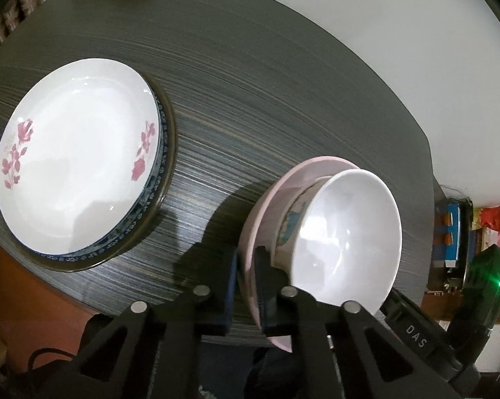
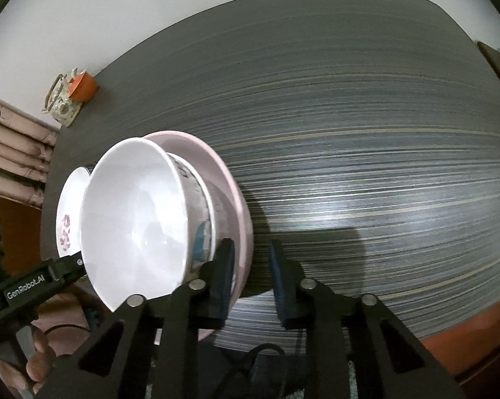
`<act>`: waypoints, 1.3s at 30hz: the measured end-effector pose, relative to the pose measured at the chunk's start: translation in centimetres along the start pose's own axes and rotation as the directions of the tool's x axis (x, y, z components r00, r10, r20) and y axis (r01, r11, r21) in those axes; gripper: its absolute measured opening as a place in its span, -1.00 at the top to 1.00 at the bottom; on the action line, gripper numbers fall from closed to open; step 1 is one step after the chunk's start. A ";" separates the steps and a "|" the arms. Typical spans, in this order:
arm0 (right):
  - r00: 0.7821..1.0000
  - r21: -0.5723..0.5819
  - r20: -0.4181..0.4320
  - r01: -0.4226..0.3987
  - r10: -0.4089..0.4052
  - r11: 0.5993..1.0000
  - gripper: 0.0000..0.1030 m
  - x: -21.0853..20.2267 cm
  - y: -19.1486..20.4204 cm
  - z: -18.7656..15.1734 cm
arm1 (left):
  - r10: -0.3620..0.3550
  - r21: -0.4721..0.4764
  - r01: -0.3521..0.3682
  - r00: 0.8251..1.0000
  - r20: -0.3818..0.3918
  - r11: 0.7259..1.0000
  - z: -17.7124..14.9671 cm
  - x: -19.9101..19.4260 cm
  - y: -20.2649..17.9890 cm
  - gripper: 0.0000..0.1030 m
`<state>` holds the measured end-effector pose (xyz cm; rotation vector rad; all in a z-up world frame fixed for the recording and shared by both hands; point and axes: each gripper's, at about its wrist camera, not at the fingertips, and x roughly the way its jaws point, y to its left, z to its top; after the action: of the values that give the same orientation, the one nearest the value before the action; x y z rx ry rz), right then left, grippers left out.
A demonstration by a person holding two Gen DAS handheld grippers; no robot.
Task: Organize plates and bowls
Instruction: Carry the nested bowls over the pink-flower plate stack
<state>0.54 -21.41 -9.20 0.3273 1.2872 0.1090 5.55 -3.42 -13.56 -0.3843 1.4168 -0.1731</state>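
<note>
A pink plate [image 1: 299, 173] carries a white bowl [image 1: 346, 232] with a blue pattern on its outside. My left gripper [image 1: 245, 286] is shut on the pink plate's near rim. In the right wrist view my right gripper [image 2: 251, 276] stands open around the opposite rim of the pink plate [image 2: 230, 179], which sits near the left finger; the white bowl [image 2: 133, 212] sits left of it. A stack of plates topped by a white plate with pink flowers [image 1: 77, 156] lies on the table at the left. It also shows behind the bowl [image 2: 68, 219].
The dark striped table [image 1: 283, 83] stretches away to the back [image 2: 366, 166]. A floral pouch [image 2: 62, 103] and an orange fruit [image 2: 83, 86] sit at the far corner. The other gripper's body [image 1: 482, 292] is at the right edge. Shelves with clutter [image 1: 456, 232] stand beyond the table.
</note>
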 end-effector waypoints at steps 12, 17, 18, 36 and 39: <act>1.000 -0.002 -0.002 -0.003 0.003 1.000 0.72 0.2 0.7 -0.2 | 0.002 0.009 -0.003 1.000 0.021 1.000 0.1 -0.3 -0.3 0.84; 1.000 -0.013 0.006 0.000 0.000 1.000 0.72 0.2 0.8 -0.2 | 0.001 0.015 -0.002 1.000 0.031 1.000 0.3 -0.3 -0.4 0.84; 1.000 -0.015 0.008 0.001 -0.001 1.000 0.72 0.3 0.9 -0.2 | 0.001 0.014 -0.002 0.999 0.033 1.000 0.1 -0.4 -0.5 0.84; 1.000 -0.026 0.027 0.005 -0.004 1.000 0.72 0.0 1.4 -0.1 | 0.000 0.014 -0.001 0.998 0.056 1.000 0.1 -0.8 -0.8 0.84; 0.999 -0.030 0.033 0.005 -0.004 1.000 0.72 -0.1 1.5 -0.1 | -0.002 0.012 0.002 0.998 0.061 1.000 0.2 -1.0 -0.6 0.84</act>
<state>0.58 -19.99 -8.63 0.2991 1.2528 0.1187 5.65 -3.59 -12.38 -0.3785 1.3543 -0.1698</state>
